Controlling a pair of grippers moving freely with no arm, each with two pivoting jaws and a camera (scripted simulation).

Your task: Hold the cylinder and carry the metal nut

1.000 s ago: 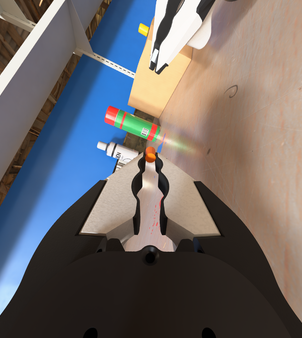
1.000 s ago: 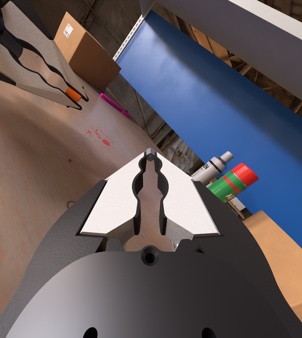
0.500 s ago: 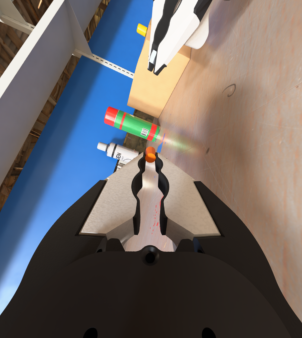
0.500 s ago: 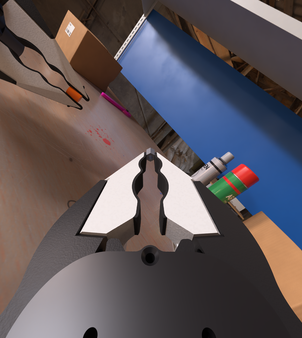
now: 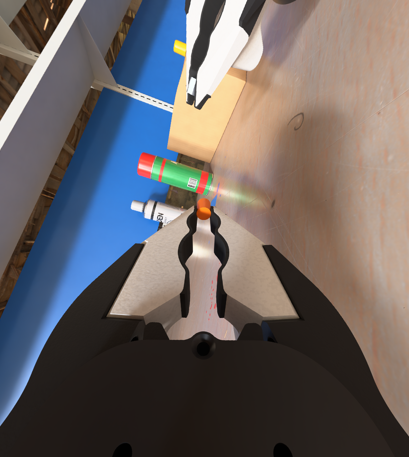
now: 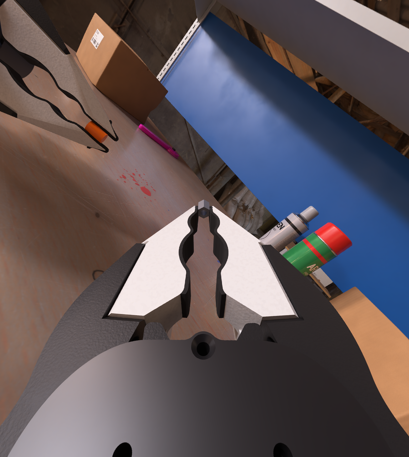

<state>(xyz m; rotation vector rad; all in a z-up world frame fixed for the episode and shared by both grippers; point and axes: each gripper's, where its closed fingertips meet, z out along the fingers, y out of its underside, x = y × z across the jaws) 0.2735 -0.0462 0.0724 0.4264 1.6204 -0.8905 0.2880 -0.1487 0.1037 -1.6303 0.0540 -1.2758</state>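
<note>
My left gripper (image 5: 203, 212) is shut on a small orange cylinder (image 5: 203, 209) at its fingertips, above the wooden table. The same cylinder (image 6: 96, 131) shows in the right wrist view, pinched in the left gripper (image 6: 104, 142) at the upper left. My right gripper (image 6: 203, 212) is shut on a small grey metal nut (image 6: 203, 211) at its fingertips. In the left wrist view the right gripper (image 5: 196, 100) hangs at the top with the nut (image 5: 191, 86) between its tips. The two grippers are apart.
A green spray can with a red cap (image 5: 173, 174) and a white spray can (image 5: 154, 211) stand at the table's edge. A cardboard box (image 5: 198, 128) lies beside them, another box (image 6: 119, 71) farther off. A pink marker (image 6: 158, 141) lies near red paint spots (image 6: 140, 184). A blue panel (image 6: 285, 128) backs the table.
In the right wrist view the left gripper with the cylinder sits slightly closer and lower. In the left wrist view the right gripper with the nut has shifted a little left.
</note>
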